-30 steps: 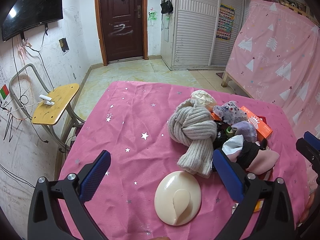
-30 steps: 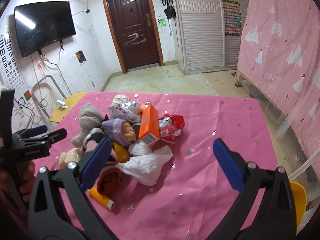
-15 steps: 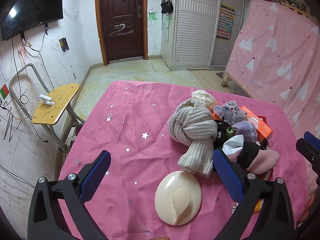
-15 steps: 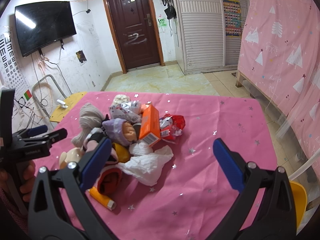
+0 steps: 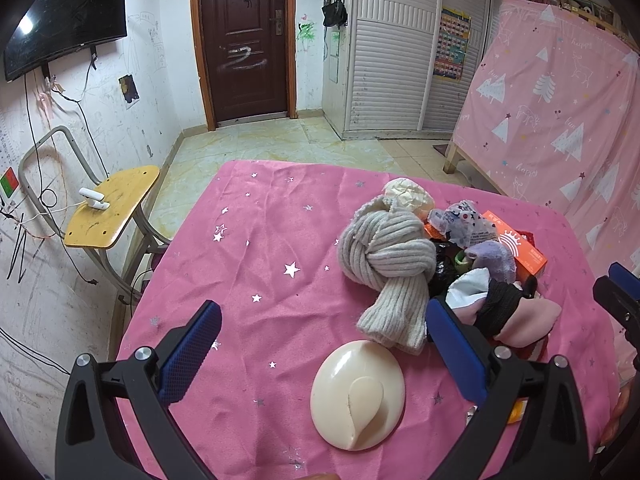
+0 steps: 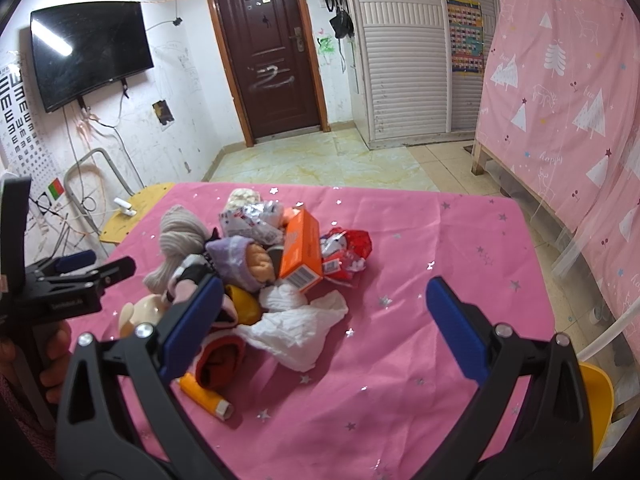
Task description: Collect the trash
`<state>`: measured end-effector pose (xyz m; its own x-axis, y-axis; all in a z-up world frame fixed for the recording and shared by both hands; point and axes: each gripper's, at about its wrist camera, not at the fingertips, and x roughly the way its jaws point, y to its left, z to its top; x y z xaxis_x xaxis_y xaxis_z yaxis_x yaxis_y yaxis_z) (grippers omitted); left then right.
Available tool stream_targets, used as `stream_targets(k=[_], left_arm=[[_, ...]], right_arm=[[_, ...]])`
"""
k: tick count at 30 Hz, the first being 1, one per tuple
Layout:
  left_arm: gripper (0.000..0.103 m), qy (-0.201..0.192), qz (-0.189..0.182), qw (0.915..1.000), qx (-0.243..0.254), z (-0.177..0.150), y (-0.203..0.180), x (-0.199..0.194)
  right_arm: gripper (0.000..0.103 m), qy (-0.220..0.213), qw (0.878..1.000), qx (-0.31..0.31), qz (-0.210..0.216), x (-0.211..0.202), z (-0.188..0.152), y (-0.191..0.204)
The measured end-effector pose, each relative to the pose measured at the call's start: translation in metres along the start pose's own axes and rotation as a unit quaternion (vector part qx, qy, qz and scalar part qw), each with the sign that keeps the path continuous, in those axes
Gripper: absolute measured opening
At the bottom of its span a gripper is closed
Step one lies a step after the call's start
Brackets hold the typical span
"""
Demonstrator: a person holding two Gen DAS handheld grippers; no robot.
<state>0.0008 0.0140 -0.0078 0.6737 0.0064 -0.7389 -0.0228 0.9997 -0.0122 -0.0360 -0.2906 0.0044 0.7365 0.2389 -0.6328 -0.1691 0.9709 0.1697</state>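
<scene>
Clutter sits heaped on a table under a pink star-print cloth [image 5: 260, 264], seen first from the left wrist camera. The left gripper [image 5: 320, 344] fills the bottom of the frame, jaws spread wide and holding nothing. Low and centre between its blue pads lies a cream dome-shaped hook [image 5: 358, 394], flat side down, apart from the heap. Just above it, centre right, a knotted grey knit scarf [image 5: 390, 264] touches the pile's near edge. Behind the scarf, toward the right, sit a crumpled patterned wrapper [image 5: 460, 220], an orange box [image 5: 520, 248] and soft clothing – trash and garments mixed together, so wrappers would likely need picking out from between fabric. A yellow chair [image 5: 112, 212] stands beside the table at the left of the frame.

From the right wrist camera the pile lies centre left. The right gripper [image 6: 322, 316] is likewise wide open and empty, hovering above the cloth. Between its pads, nearest and least obstructed, lies a crumpled white tissue [image 6: 298, 332] – probably the easiest first pick. Above it the orange box stands tilted against a red foil wrapper [image 6: 348, 250]. At the lower left an orange tube [image 6: 204, 396] lies partly under the gripper's left arm. No bin is clearly visible in either view.
</scene>
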Motion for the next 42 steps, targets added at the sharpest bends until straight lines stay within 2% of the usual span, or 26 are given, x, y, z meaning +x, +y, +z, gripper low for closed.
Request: stream_targets(k=[18, 27, 33, 35, 39, 42], left_arm=[[0.094, 0.006, 0.004, 1.0000, 0.001, -0.004, 0.002, 0.002], [0.094, 0.033, 0.006, 0.9994, -0.003, -0.025, 0.024, 0.010], [0.093, 0.044, -0.027, 0.9984, 0.022, -0.038, 0.018, 0.009], [0.091, 0.047, -0.039, 0.9975, 0.035, -0.041, 0.013, 0.009], [0.072, 0.068, -0.052, 0.9951, 0.049, -0.049, 0.004, 0.017], [0.068, 0.071, -0.065, 0.9942, 0.048, -0.052, 0.001, 0.019]], right_arm=[[0.097, 0.000, 1.000, -0.002, 0.004, 0.002, 0.008, 0.007], [0.097, 0.020, 0.998, -0.020, 0.051, 0.011, -0.013, 0.028], [0.097, 0.030, 0.996, -0.039, 0.077, 0.017, -0.016, 0.045], [0.097, 0.032, 0.995, -0.054, 0.081, 0.019, -0.015, 0.053], [0.097, 0.031, 0.993, -0.077, 0.087, 0.023, -0.012, 0.064], [0.097, 0.034, 0.992, -0.088, 0.081, 0.032, -0.010, 0.073]])
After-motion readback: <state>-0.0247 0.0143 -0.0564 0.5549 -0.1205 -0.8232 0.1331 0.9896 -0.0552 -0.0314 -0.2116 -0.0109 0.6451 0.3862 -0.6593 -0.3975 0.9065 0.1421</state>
